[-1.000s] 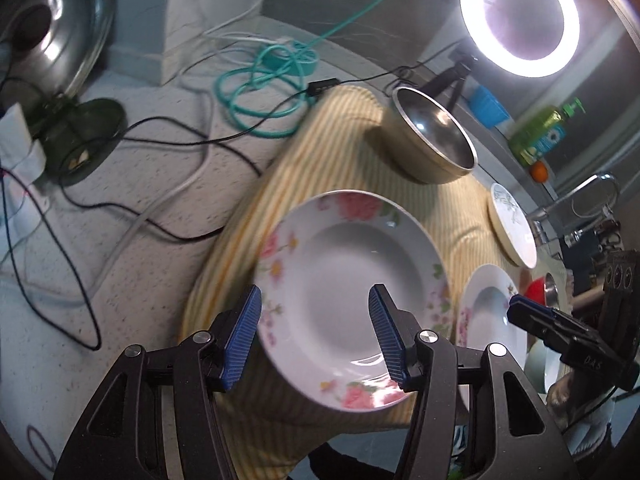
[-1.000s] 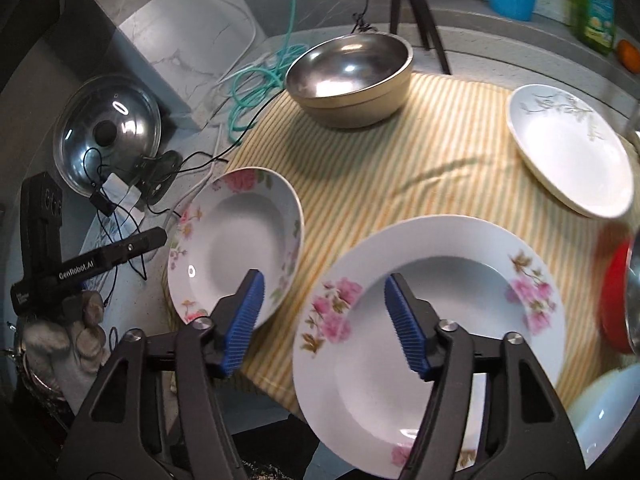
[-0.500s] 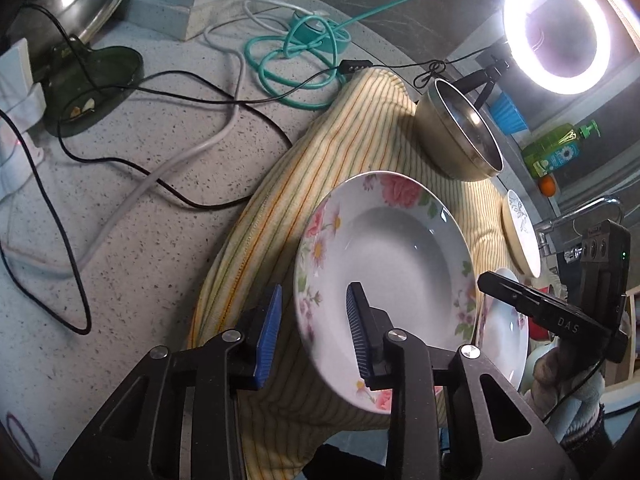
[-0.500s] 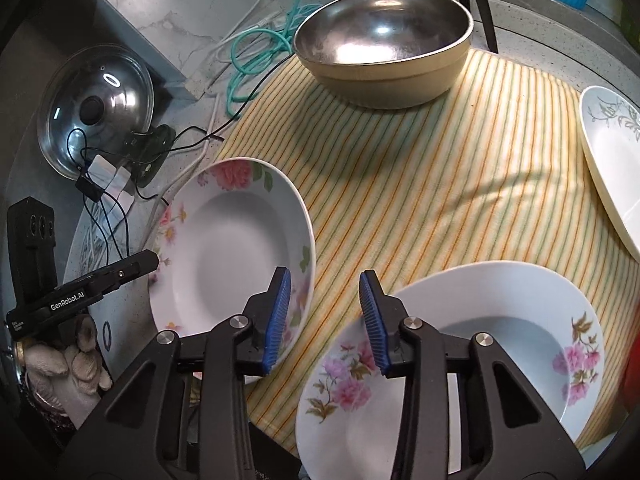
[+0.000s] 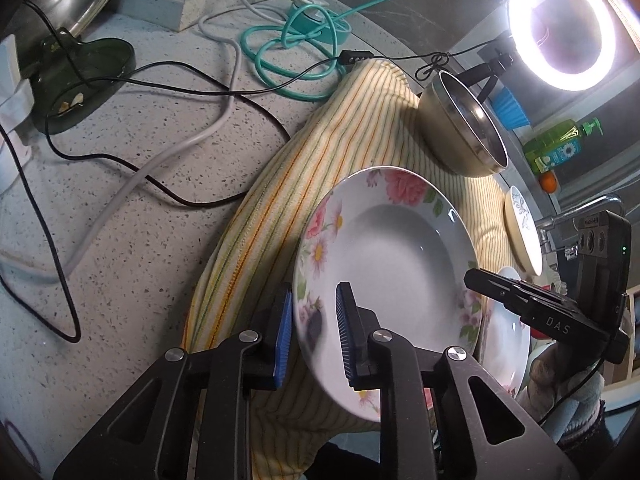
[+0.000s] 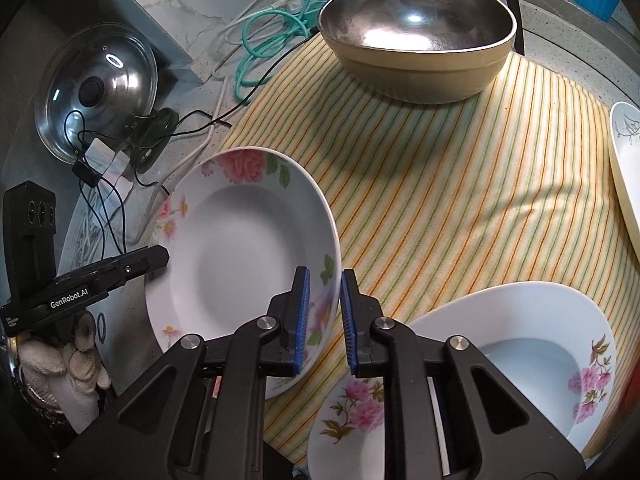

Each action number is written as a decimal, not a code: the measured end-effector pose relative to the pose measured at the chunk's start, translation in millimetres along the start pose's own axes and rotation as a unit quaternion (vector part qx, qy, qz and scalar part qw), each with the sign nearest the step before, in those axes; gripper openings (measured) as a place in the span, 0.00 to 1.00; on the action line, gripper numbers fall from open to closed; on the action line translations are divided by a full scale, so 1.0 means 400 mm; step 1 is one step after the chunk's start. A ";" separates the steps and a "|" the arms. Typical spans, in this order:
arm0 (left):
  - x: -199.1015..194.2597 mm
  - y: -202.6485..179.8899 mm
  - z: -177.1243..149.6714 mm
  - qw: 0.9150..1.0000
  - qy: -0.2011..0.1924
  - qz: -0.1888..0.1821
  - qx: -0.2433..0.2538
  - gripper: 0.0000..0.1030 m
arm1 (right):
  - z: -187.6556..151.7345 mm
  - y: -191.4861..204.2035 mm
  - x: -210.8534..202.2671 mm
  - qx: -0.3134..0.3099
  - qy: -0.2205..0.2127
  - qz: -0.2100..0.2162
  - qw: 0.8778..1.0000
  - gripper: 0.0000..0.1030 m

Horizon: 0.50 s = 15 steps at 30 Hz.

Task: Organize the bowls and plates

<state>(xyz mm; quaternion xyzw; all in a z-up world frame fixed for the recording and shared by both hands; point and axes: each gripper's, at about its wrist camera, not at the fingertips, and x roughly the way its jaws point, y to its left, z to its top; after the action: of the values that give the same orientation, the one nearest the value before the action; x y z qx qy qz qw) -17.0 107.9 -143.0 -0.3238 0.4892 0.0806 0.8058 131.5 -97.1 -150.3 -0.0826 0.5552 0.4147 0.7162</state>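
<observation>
Three white plates and one steel-lined bowl [image 6: 416, 40] sit on the striped cloth [image 6: 460, 184]. The floral plate [image 6: 240, 256], a deep round one with pink roses on its rim, lies at the cloth's near left corner, tilted with its right edge raised. The left gripper [image 5: 312, 338] has just closed on its left rim; the right gripper [image 6: 323, 316] is clamped on its right rim. A second floral plate [image 6: 500, 344] lies near right, and a leaf-patterned plate [image 6: 624, 160] sits at the far right.
</observation>
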 end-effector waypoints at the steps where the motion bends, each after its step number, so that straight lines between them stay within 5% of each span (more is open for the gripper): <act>1: 0.001 0.000 0.000 1.000 0.001 0.001 0.000 0.18 | -0.001 -0.002 -0.001 0.003 0.000 0.001 1.000 0.12; 15: -0.017 -0.018 0.016 1.000 -0.013 0.009 0.010 0.19 | -0.015 -0.015 -0.021 0.037 -0.007 0.013 0.999 0.12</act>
<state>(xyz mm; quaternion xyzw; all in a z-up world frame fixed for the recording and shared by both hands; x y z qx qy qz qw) -12.5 107.4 -132.1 -0.3101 0.4826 0.0873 0.8144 131.0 -108.5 -147.2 -0.0458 0.5661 0.4038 0.7172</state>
